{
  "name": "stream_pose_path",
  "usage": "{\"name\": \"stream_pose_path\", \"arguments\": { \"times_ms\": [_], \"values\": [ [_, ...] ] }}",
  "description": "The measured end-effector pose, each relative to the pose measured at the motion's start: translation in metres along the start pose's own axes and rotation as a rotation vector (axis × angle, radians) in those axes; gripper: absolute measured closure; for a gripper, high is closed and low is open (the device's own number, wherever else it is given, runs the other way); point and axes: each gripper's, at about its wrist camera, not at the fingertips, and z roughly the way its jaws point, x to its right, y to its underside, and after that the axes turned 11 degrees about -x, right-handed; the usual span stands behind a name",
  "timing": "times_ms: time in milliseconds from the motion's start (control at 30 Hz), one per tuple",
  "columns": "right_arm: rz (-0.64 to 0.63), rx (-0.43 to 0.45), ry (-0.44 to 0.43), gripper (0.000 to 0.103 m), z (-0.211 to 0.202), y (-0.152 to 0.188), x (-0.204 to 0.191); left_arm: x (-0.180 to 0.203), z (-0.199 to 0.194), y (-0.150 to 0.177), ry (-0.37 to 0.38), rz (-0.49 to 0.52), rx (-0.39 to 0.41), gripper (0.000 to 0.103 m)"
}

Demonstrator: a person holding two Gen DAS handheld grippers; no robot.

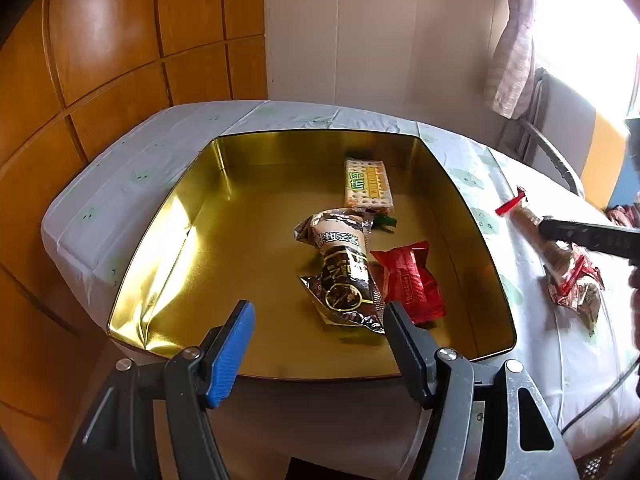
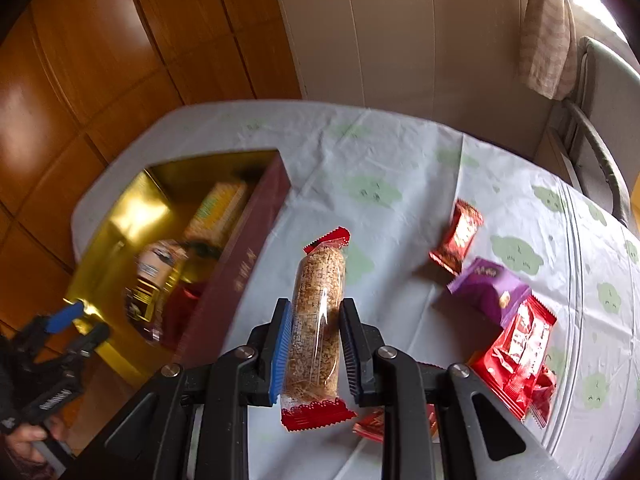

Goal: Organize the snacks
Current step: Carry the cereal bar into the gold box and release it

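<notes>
Our right gripper (image 2: 313, 336) clamps the bar (image 2: 318, 320) mid-length, just right of the tin (image 2: 236, 276), for carrying it in, while our left gripper (image 1: 316, 332) waits wide open over the tin's near edge.

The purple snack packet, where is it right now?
In the right wrist view, the purple packet lies on the tablecloth right of the right gripper, between two red packets.

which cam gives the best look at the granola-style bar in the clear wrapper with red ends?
Right wrist. The clear-wrapped grain bar with red crimped ends sits centred and full length, clamped in the right gripper. The left wrist view catches it only at its right edge, small and partly hidden by that gripper's dark finger, above the white tablecloth.
</notes>
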Motion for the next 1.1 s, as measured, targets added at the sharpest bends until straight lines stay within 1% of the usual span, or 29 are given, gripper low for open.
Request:
{"name": "stream_pose_path", "arguments": {
  "times_ms": [133,233,367,500,633,767,800,833,1000,1100],
  "values": [
    [-0.060,0.040,-0.072,0.079,-0.018,-0.012,-0.030,-0.004,0.001,0.000,-0.011,-0.013,-0.002,0.036],
    [-0.132,0.037,-0.123,0.079,-0.016,-0.021,-0.063,-0.008,0.002,-0.001,-0.017,-0.028,-0.001,0.036],
    [-0.222,-0.006,-0.136,0.079,0.007,-0.029,-0.106,-0.018,0.001,-0.001,-0.029,-0.057,0.004,0.036],
    [-0.266,-0.090,-0.127,0.079,0.042,-0.032,-0.129,-0.029,0.002,-0.001,-0.034,-0.087,-0.005,0.036],
    [-0.262,-0.175,-0.110,0.079,0.075,-0.032,-0.136,-0.033,0.005,0.000,-0.029,-0.098,-0.015,0.036],
    [-0.253,-0.208,-0.111,0.078,0.087,-0.027,-0.135,-0.033,0.008,0.001,-0.022,-0.094,-0.024,0.036],
    [-0.249,-0.211,-0.120,0.075,0.087,-0.025,-0.134,-0.033,0.009,0.001,-0.020,-0.093,-0.025,0.036],
    [-0.243,-0.208,-0.120,0.071,0.084,-0.023,-0.132,-0.033,0.009,0.001,-0.019,-0.094,-0.025,0.036],
    [-0.217,-0.156,-0.130,0.069,0.061,-0.017,-0.117,-0.034,0.008,0.000,-0.020,-0.098,-0.021,0.036],
    [-0.206,-0.112,-0.110,0.069,0.044,-0.012,-0.109,-0.033,0.008,0.001,-0.020,-0.095,-0.022,0.036]
  ]
}}
